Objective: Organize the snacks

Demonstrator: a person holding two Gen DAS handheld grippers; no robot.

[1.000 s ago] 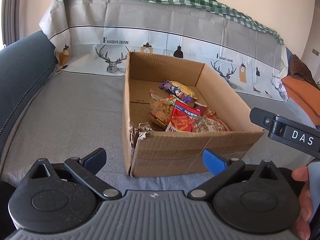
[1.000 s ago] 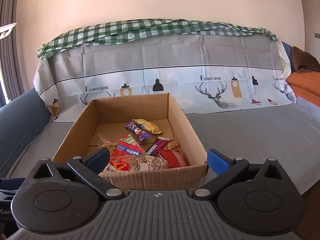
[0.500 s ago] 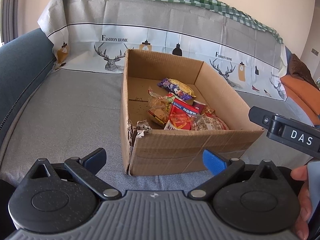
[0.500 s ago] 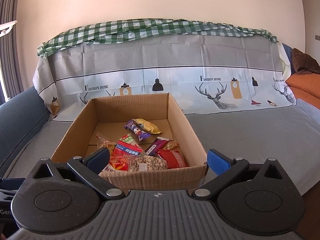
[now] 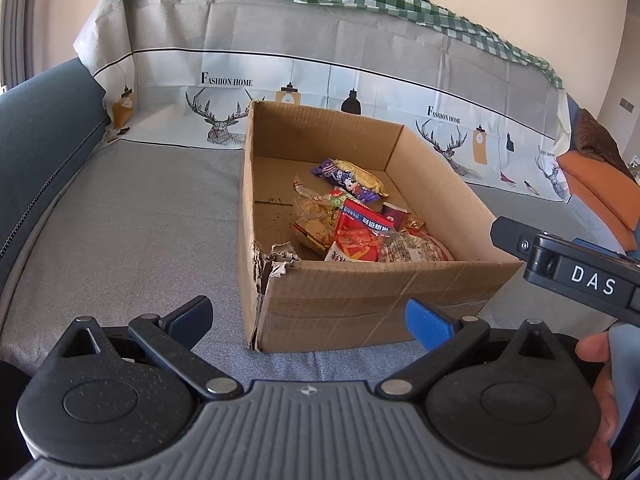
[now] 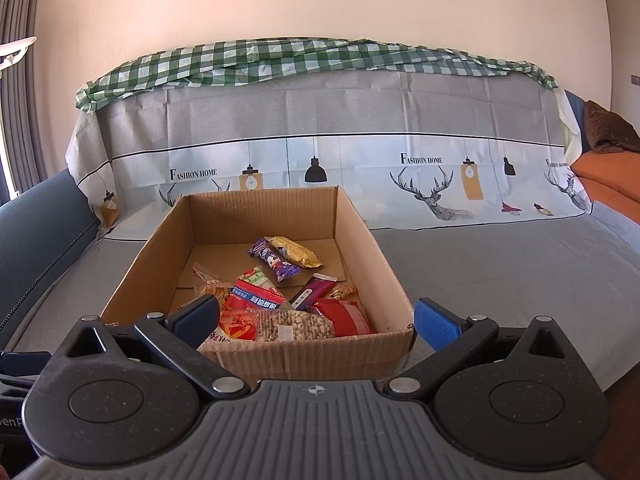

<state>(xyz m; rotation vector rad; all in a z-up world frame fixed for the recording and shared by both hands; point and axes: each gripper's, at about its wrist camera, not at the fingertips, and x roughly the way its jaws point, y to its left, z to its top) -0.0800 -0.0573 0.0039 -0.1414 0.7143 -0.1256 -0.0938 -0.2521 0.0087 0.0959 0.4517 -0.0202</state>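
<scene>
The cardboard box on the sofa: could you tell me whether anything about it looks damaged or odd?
Yes. The cardboard box is torn at its near left corner: ragged, crumpled cardboard, with the vertical edge split below.

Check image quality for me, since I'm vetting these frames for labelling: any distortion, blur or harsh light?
Left wrist view: fisheye bends the sofa back; the cardboard box is sharp, and sunlight brightens the far right. Right wrist view: same barrel curve at the edges; snack packets evenly lit, without glare; both grippers crisp.
</scene>
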